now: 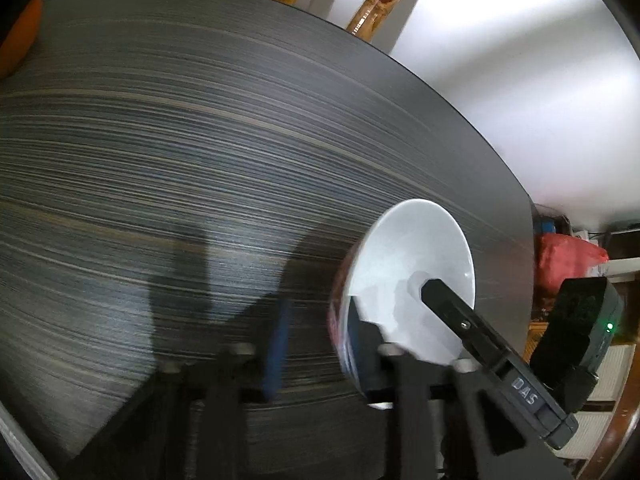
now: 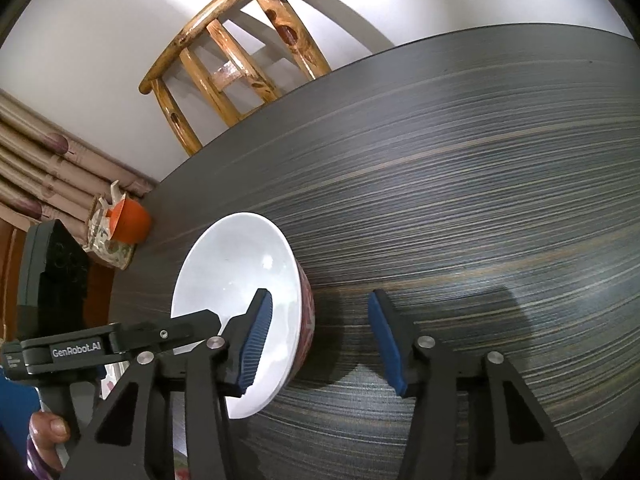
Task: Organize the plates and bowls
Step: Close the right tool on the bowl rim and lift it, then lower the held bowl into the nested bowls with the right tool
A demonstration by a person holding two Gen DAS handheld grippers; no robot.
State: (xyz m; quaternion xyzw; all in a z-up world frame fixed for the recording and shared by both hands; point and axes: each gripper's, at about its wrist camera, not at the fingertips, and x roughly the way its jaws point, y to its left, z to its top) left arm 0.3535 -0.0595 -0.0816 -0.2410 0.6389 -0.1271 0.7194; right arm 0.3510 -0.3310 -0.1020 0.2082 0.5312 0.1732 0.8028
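**Two claws on one bowl: a tug or a tip could be coming**

A pale wall (image 2: 120, 20) is filling the back of the room, with a folded curtain (image 2: 36, 168) hanging at one side. The dark, streaky bench (image 2: 480, 200) is taking up most of the space, its smooth top looking slick enough for crockery to slide. A wooden chair (image 2: 236, 52) is standing just beyond its far edge. An orange cup (image 2: 132, 220) is lying against a flowered jug (image 2: 108, 248) near the bench's edge.

The bowl (image 2: 232, 264), white inside and red-patterned outside, is sitting on the bench close to that same edge.

The right claw (image 2: 320, 294) is standing half-wide astride the bowl's wall, one pad inside and the other well off the outside, gripping nothing. The left claw (image 1: 318, 312) is straddling the opposite wall narrowly. Its outer pad is looking blurred and apart from the bowl, so I am taking it as not clamped.

If both are squeezing and lifting unevenly, the bowl could be tilting, slipping out, or skidding toward the edge.
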